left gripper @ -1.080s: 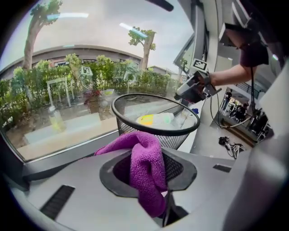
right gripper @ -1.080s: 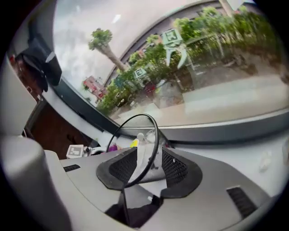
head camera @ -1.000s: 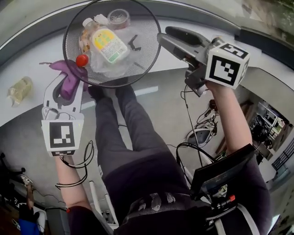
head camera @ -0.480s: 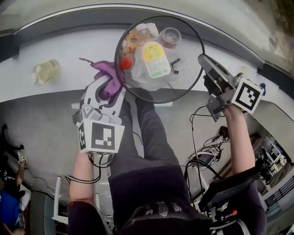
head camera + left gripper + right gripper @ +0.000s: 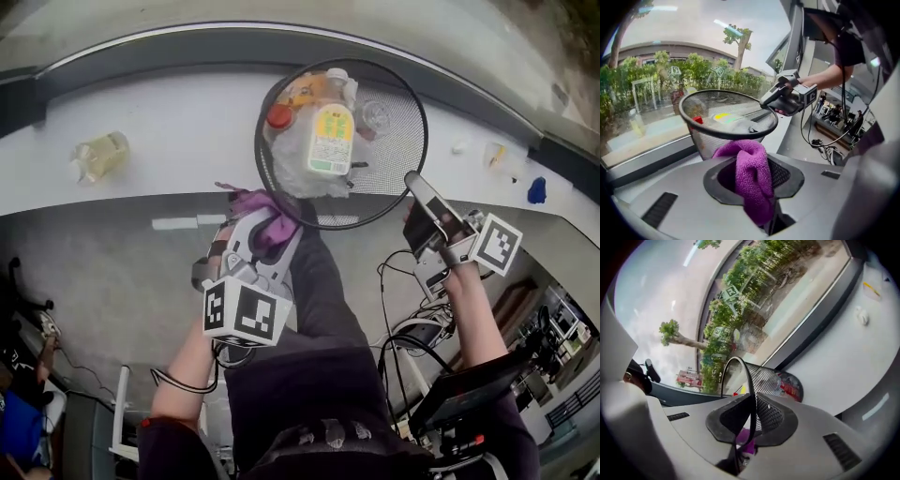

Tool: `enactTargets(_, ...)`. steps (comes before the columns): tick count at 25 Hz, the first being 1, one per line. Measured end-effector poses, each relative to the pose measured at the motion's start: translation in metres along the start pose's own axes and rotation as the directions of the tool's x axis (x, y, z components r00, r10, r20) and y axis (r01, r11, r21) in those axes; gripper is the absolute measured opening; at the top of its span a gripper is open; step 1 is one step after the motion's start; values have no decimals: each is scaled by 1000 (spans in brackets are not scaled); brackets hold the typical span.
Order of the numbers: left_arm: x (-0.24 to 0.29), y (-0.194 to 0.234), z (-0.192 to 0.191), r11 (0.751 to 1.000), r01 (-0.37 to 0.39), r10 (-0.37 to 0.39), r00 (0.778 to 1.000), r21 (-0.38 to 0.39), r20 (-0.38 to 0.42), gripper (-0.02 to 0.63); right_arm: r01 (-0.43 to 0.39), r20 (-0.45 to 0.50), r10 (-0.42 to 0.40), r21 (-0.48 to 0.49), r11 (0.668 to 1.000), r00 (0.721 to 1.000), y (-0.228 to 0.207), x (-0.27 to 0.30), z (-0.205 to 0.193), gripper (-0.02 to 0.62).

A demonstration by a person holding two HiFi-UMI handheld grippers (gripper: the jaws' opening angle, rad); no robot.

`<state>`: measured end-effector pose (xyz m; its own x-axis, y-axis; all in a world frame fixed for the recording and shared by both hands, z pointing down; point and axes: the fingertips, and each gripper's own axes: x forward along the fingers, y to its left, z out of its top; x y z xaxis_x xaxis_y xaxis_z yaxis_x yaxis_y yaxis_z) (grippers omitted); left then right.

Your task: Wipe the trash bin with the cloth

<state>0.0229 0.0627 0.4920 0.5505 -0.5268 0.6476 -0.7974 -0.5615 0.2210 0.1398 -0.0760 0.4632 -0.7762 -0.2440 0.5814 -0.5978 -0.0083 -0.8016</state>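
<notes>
One trash bin (image 5: 394, 157) sits at the edge of the worktop (image 5: 187, 122). Its rim is clamped between the jaws of the right gripper (image 5: 412, 180), which have just closed from wide open. One purple cloth (image 5: 262, 206), pinched in the narrowly parted jaws of the left gripper (image 5: 270, 223), has been brought up to the bin's near wall.

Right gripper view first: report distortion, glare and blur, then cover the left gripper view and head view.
Right gripper view: heavy fisheye bending, dark corners, black wire-mesh trash bin fairly sharp. Left gripper view: same bending, purple microfibre cloth crisp, light streaks reflected in the window. Head view: white counter bows into an arc, even daylight, no hard shadows.
</notes>
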Motion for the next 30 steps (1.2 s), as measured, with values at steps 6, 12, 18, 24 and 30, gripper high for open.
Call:
enactTargets(6, 12, -53, 17, 993, 115, -116, 993, 21, 38, 107, -87, -110, 127, 310, 947, 986, 18, 9, -83, 35)
enactTargets(12, 3, -18, 8, 999, 34, -32, 999, -38, 32, 107, -141, -129, 186, 301, 943, 974, 29, 17, -100, 34)
enactTargets(18, -13, 19, 1, 998, -54, 55, 998, -22, 34, 107, -74, -88, 61, -154, 985, 994, 28, -12, -30, 152)
enactTargets(24, -26, 53, 3, 989, -147, 147, 988, -15, 42, 107, -34, -110, -61, -701, 713, 992, 54, 41, 67, 152)
enactTargets(30, -36, 76, -3, 976, -211, 214, 975, -57, 64, 107, -95, -171, -3, -561, 822, 985, 50, 62, 52, 40)
